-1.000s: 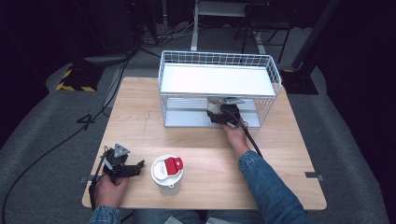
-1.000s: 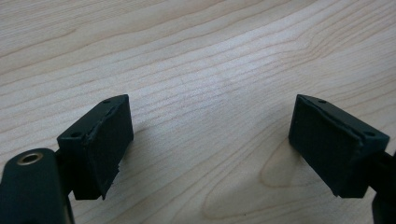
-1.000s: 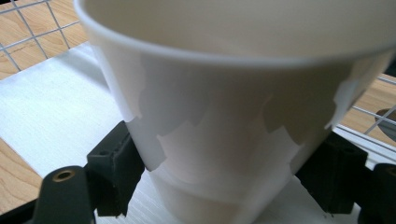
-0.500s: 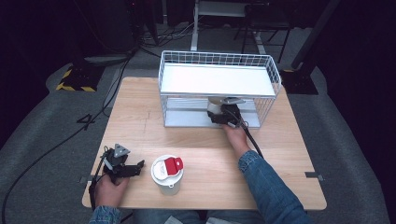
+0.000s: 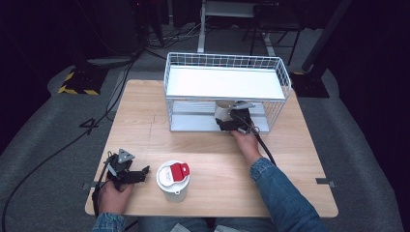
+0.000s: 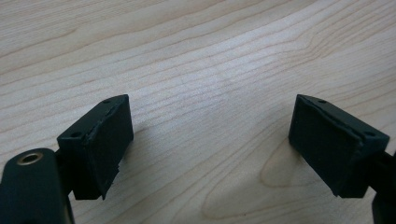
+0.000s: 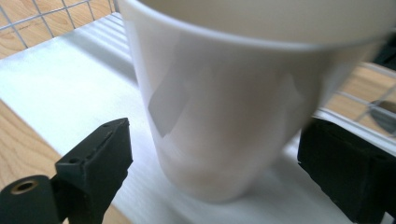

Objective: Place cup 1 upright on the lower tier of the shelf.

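White cup (image 5: 223, 112) stands on the lower shelf of the white wire rack (image 5: 227, 84), toward its right half, as we see it from the high view. Our right tongs (image 5: 232, 121) reach into the rack's open front just beside the cup, the right hand (image 5: 245, 142) and denim sleeve trailing back over the wooden counter (image 5: 217, 159). Our left tongs (image 5: 140, 173) rest near the counter's front left corner, held in the left hand (image 5: 112, 195). Just to their right stands a white lidded tumbler (image 5: 173, 180) with a red flap on its lid, well apart from the rack.

In the left gripper view, we see the left tongs (image 6: 210, 140) lying low over bare wood grain, nothing between their black pads (image 6: 109, 140); going by the rest, they are at their narrowest.

In the right gripper view, the cup (image 7: 224, 107) fills the space between the right tongs (image 7: 212, 163), standing upright on the rack's pale shelf (image 7: 60, 84). The jaws have just been opening; a gap shows between the left pad (image 7: 100, 158) and the cup's wall, so the tongs stand apart around the cup without pressing it.
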Demonstrator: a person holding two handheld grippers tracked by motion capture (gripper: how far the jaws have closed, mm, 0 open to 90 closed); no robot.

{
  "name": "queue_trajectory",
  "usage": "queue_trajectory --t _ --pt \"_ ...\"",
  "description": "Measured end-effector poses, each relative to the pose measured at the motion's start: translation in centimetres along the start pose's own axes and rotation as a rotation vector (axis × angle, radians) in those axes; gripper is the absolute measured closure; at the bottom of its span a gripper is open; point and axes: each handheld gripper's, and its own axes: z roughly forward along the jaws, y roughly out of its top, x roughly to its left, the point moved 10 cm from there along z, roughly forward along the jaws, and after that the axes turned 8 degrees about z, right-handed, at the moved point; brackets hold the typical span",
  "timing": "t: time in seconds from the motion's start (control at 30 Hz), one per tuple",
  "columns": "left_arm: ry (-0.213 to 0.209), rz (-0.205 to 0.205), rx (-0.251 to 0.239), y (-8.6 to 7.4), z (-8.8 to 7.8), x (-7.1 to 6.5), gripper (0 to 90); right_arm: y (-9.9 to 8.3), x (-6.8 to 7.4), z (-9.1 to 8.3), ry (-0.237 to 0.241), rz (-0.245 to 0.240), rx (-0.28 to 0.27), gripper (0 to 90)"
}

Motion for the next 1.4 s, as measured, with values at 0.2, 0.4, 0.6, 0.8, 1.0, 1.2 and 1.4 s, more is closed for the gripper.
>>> queue_trajectory --t 0.2,0.4,0.6,0.8,1.0,1.2,1.4 --pt "-0.003 0.005 0.002 0.0 0.0 0.0 14.3 -0.7 -0.5 -2.1 0.012 0.013 -0.001 10.5" --pt "-0.012 0.009 -0.001 -0.1 -0.1 -0.2 14.3 -1.0 -0.2 -4.1 0.039 0.024 -0.014 10.6" --pt "-0.023 0.023 0.000 -0.2 -0.2 -0.4 14.3 -1.0 0.5 -6.8 0.068 0.009 -0.030 10.6" --pt "-0.027 0.030 -0.001 -0.2 -0.2 -0.4 14.3 -1.1 0.5 -9.3 0.078 -0.002 -0.047 11.3" --pt "-0.030 0.032 -0.001 -0.2 -0.2 -0.4 14.3 -1.5 0.3 -12.3 0.094 0.008 -0.067 11.3" --pt "-0.032 0.035 0.000 -0.1 -0.2 -0.4 14.3 -2.1 -0.2 -15.2 0.073 -0.002 -0.055 12.3" --pt "-0.035 0.038 -0.001 0.0 0.0 -0.3 14.2 -3.3 -0.4 -17.9 0.069 -0.028 -0.054 12.8"
